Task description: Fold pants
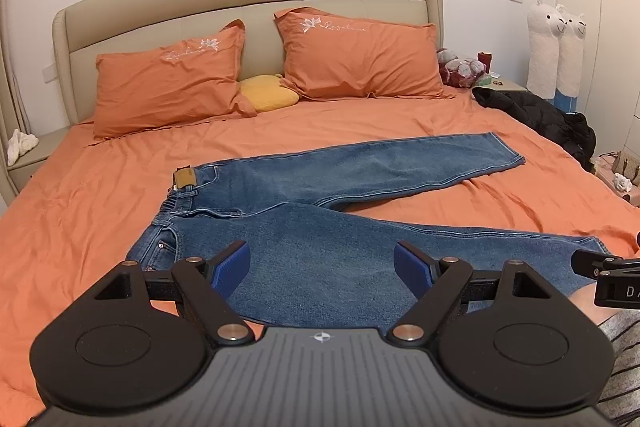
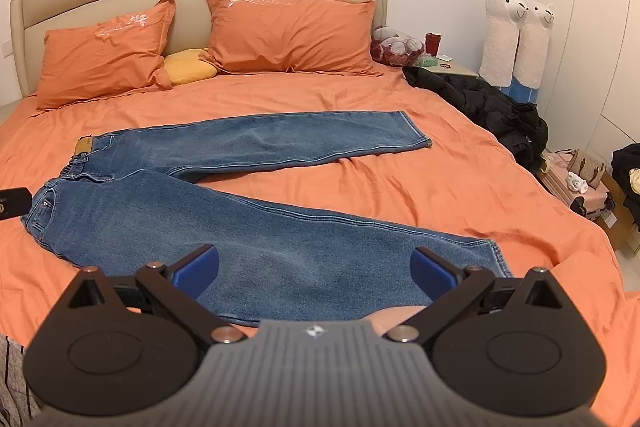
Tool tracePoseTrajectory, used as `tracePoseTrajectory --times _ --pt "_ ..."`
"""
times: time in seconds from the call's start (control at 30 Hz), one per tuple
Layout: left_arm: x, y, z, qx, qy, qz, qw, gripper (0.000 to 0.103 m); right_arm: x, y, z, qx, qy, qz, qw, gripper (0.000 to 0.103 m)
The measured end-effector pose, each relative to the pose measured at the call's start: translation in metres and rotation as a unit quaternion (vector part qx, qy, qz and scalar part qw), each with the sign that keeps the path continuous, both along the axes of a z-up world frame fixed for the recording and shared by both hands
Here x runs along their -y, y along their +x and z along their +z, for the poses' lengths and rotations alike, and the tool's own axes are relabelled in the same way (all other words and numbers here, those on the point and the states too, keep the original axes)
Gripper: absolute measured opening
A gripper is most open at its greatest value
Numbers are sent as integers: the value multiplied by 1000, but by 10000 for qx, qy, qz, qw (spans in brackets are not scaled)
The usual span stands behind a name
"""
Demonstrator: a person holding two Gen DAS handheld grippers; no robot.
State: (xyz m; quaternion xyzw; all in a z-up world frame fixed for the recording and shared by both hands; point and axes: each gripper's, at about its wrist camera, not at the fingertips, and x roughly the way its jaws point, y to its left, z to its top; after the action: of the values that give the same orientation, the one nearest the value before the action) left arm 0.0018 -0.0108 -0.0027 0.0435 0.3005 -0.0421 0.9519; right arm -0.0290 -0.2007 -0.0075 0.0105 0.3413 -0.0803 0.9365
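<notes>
Denim pants (image 2: 224, 195) lie spread, legs splayed, on the orange bed (image 2: 460, 187); heavy, limp cloth likely best pinched at waistband and hem; left gripper (image 1: 322, 265) and right gripper (image 2: 315, 269) gape, empty.

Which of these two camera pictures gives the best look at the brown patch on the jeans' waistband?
The left wrist view: the brown patch sits nearer and larger there, its rectangular shape clear on the jeans. In the right wrist view the same patch is smaller, off toward the left edge and seen at a shallower angle.

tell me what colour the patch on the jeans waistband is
Tan brown; the patch shows best in the left wrist view, on the blue jeans.
</notes>
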Motion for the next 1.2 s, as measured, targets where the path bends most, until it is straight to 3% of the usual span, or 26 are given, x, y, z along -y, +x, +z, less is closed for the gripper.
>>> tracePoseTrajectory --times 0.6,0.83,0.97,1.03,1.1,1.2 --pt "4 -2 -2 -10 18 -54 10000 95 7 -5 -2 -21 117 -103 9999 98" --pt "-2 16 8 100 659 -596 9960 95 23 8 -12 -7 257 316 9992 98" --pt "-13 34 12 276 1484 -939 9841 92 30 28 -29 -83 -79 843 9964 96" --pt "-21 44 8 253 1861 -1199 9749 89 31 42 -41 -254 -150 1086 9936 84" --pt "-28 51 0 221 2244 -1541 9620 89 27 58 -54 -501 -104 1293 9903 66" --pt "-39 66 -19 23 2949 -1851 9374 88 12 77 -74 -740 -83 1641 9836 62"
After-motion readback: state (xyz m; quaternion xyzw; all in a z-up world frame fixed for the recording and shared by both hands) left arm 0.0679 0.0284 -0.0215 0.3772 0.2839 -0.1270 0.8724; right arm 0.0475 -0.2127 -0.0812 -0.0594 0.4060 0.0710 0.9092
